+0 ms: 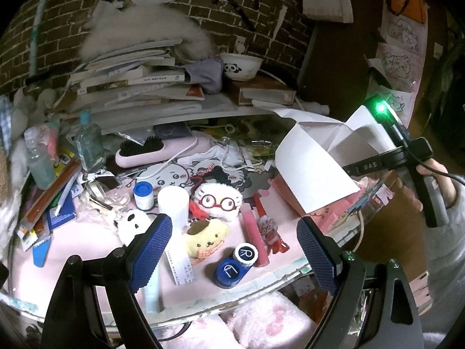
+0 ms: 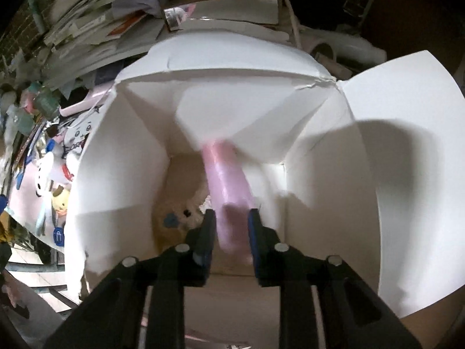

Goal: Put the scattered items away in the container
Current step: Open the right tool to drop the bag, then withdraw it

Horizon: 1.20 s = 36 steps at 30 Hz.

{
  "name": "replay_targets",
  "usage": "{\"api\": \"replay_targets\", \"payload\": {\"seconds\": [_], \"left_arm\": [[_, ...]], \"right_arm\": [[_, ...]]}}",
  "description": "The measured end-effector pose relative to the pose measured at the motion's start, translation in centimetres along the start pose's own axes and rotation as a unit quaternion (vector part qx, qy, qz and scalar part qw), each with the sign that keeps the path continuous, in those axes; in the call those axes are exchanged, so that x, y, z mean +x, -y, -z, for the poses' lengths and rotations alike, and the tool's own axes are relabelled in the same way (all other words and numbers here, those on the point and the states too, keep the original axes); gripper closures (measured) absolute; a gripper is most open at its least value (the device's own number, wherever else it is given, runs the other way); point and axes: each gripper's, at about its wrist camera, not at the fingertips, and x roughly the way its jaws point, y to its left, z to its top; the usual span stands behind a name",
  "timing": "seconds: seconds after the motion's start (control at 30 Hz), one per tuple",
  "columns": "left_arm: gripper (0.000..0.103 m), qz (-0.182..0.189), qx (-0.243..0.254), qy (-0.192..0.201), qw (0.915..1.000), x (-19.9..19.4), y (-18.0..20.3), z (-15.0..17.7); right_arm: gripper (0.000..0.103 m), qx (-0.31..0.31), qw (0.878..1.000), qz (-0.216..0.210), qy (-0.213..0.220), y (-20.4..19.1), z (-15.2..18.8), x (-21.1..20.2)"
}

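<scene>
Between the right gripper's (image 2: 231, 226) jaws sits a pink tube (image 2: 225, 180) — held over the open white box (image 2: 116, 157), step of dropping it. Next: release. Left gripper (image 1: 234, 242), jaws wide, waits over the counter (image 1: 87, 241); yellow plush (image 1: 205, 237) at 12 o'clock.

A home desk in a bedroom: plush toys (image 1: 216, 200), a hairbrush (image 1: 154, 151), stacked books (image 1: 130, 78), a bowl (image 1: 240, 65), brick wallpaper (image 1: 58, 29).
</scene>
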Motion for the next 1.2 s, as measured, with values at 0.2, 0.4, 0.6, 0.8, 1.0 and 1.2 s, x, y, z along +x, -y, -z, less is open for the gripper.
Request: {"api": "replay_targets", "payload": {"seconds": [0.2, 0.4, 0.6, 0.8, 1.0, 1.2], "left_arm": [[0.017, 0.004, 0.0, -0.003, 1.0, 0.2, -0.1, 0.0], [0.01, -0.004, 0.002, -0.001, 1.0, 0.2, 0.0, 0.0], [0.01, -0.02, -0.002, 0.001, 0.9998, 0.1, -0.7, 0.1], [0.009, -0.057, -0.008, 0.007, 0.9983, -0.7, -2.5, 1.2], [0.009, -0.086, -0.041, 0.0, 0.9955, -0.7, -6.0, 3.6], [0.009, -0.104, -0.049, -0.004, 0.9934, 0.3, -7.7, 5.7]], "right_arm": [[0.074, 0.005, 1.0, 0.008, 0.023, 0.1, -0.2, -1.5], [0.074, -0.01, 0.996, 0.029, 0.086, -1.5, 0.1, -4.7], [0.061, -0.037, 0.986, 0.007, 0.16, -5.8, 1.1, -7.5], [0.046, -0.088, 0.971, -0.047, 0.219, -12.7, 3.4, -8.0], [0.045, -0.126, 0.967, -0.096, 0.2, -17.8, 5.9, -5.2], [0.045, -0.126, 0.97, -0.107, 0.177, -19.3, 8.1, -1.1]]}}
